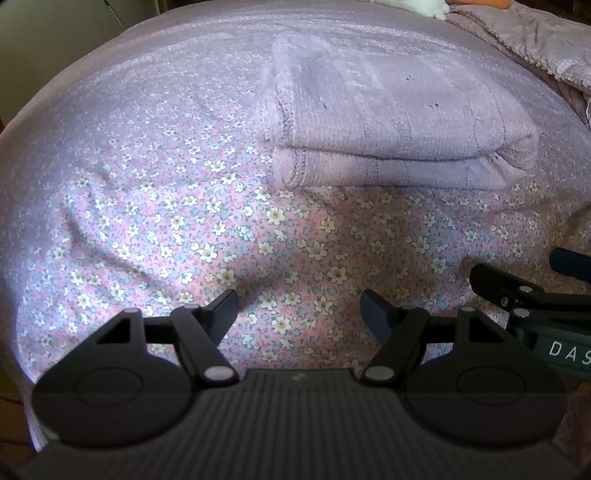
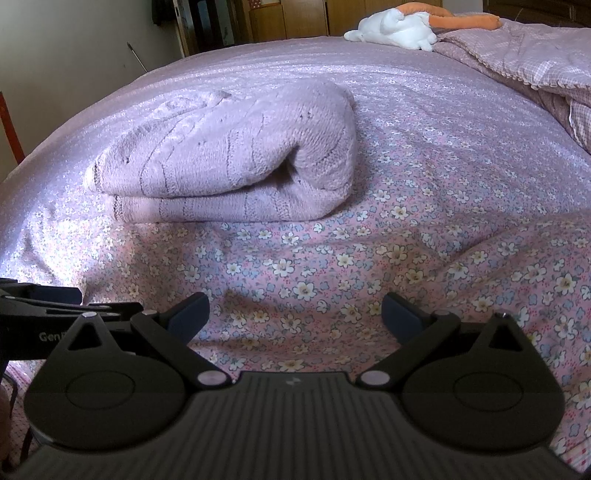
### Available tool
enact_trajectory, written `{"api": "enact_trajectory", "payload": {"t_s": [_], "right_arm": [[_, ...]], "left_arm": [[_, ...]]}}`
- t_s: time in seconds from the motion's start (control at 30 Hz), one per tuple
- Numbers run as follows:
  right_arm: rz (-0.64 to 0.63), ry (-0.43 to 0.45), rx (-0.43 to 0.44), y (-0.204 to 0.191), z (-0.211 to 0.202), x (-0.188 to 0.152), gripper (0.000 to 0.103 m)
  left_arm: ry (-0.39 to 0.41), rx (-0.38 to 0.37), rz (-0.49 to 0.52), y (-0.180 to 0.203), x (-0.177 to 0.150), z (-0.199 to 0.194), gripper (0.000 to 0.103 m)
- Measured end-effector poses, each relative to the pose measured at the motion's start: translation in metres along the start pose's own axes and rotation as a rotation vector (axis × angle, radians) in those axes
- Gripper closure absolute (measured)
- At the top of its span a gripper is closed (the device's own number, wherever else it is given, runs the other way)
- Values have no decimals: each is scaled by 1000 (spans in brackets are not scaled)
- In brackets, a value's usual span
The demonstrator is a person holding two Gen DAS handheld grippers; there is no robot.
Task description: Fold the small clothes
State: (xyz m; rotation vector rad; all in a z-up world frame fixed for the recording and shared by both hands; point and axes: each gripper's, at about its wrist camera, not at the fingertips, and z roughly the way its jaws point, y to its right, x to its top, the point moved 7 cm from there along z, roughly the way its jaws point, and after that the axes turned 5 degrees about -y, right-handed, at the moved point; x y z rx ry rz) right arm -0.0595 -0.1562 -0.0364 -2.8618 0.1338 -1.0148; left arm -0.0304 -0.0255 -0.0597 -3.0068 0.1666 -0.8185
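Observation:
A pale lilac knitted garment [image 1: 391,136] lies folded in a thick stack on the floral bedsheet [image 1: 184,229]; the right wrist view shows the same garment [image 2: 236,155] ahead and to the left. My left gripper [image 1: 299,314] hovers open over the sheet, short of the fold, nothing between its fingers. My right gripper [image 2: 295,317] is open too, empty, also short of the garment. The right gripper [image 1: 532,291] shows at the right edge of the left wrist view, and the left gripper [image 2: 48,306] at the left edge of the right wrist view.
A pink quilted blanket [image 2: 535,62] is bunched at the far right of the bed. A white and orange soft toy [image 2: 402,29] lies at the bed's far end. Wooden furniture [image 2: 288,18] and a wall stand beyond the bed.

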Motion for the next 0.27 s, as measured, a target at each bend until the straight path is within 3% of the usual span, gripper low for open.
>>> {"api": "enact_trajectory", "payload": {"t_s": [0.27], "right_arm": [[0, -14, 3, -1, -1, 2, 0]], "left_arm": [[-15, -15, 2, 0, -1, 1, 29]]}}
